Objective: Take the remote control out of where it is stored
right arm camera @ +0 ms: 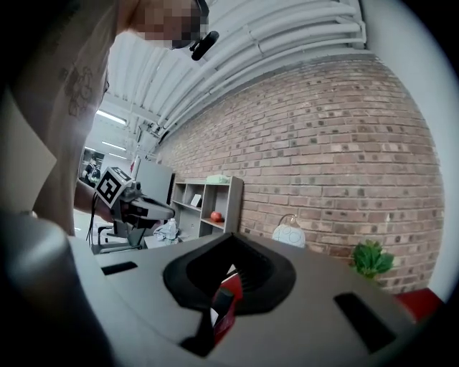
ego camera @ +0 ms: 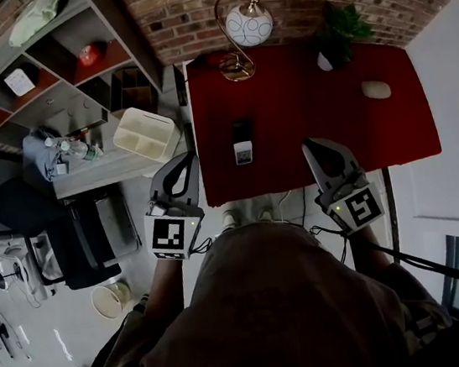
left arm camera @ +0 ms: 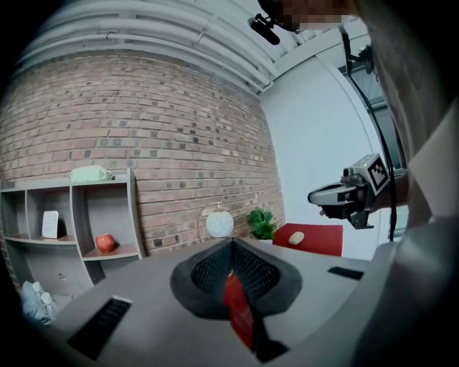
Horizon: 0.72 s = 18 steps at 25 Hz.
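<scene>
Nothing of the task is done yet, by the look of it. The slim dark remote control (ego camera: 243, 129) stands in its small white box-shaped holder (ego camera: 243, 156) on the dark red tabletop (ego camera: 319, 98). It is at roughly 12 o'clock from the person, between the 2 grippers and apart from both. The grey two-jaw left gripper (ego camera: 182, 168) hovers at about 11 o'clock by the table's near left edge. Its jaws are closed to a point with nothing between them (only the red of the table shows through the slot below). The grey two-jaw right gripper (ego camera: 318, 149) hovers at about 1 o'clock over the near edge, its jaws likewise pressed together and empty. Neither touches the remote or the holder. What is left, as I judge it, is everything: 1 gripper has to open, come forward to the holder, close on the remote's upper end and lift it clear. The other could steady the holder so it does not rise too.
</scene>
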### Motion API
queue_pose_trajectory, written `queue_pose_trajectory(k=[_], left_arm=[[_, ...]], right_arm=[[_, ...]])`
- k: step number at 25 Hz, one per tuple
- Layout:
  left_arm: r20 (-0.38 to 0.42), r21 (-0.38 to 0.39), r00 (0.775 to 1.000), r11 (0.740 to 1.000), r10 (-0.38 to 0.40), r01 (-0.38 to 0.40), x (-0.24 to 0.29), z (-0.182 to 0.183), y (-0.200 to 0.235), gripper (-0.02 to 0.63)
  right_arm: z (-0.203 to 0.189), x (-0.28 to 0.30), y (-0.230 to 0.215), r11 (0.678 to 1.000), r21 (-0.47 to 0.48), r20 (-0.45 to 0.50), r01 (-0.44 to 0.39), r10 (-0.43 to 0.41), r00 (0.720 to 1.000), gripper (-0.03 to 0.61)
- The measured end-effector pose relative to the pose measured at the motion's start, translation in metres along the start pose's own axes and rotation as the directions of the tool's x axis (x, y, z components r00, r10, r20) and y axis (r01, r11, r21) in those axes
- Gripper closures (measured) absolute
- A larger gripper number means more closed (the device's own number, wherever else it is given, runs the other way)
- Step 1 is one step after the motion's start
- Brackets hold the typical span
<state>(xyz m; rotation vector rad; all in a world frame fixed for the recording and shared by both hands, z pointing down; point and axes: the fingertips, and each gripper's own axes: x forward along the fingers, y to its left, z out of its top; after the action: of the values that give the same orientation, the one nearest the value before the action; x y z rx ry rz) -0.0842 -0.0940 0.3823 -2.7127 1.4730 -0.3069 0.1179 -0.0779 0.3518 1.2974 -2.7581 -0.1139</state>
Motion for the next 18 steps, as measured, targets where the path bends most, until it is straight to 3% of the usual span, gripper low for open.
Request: queue_pose_trajectory(k=[6,13,18], left_arm=[[0.006,-0.004,1.0,1.0,-0.001,0.002,0.0,0.007,-0.01,0.603],[-0.009,-0.014,1.0,1.0,-0.008,0.008,0.0,0.004,-0.01,0.603],[-0.008,-0.017,1.0,1.0,-0.005,0.005,-0.002,0.004,-0.006,0.603]], right_arm=[[-0.004,-0.013,-0.003,1.0,0.011,0.0,0.003,-0.003,1.0,0.566],[-0.004,-0.007,0.015,0.996,-0.052,-0.008,-0.069,0.068,0.998,0.566],[-0.003,0.0,0.021,0.994,-0.03,-0.002,-0.107,0.107,0.994,0.566]])
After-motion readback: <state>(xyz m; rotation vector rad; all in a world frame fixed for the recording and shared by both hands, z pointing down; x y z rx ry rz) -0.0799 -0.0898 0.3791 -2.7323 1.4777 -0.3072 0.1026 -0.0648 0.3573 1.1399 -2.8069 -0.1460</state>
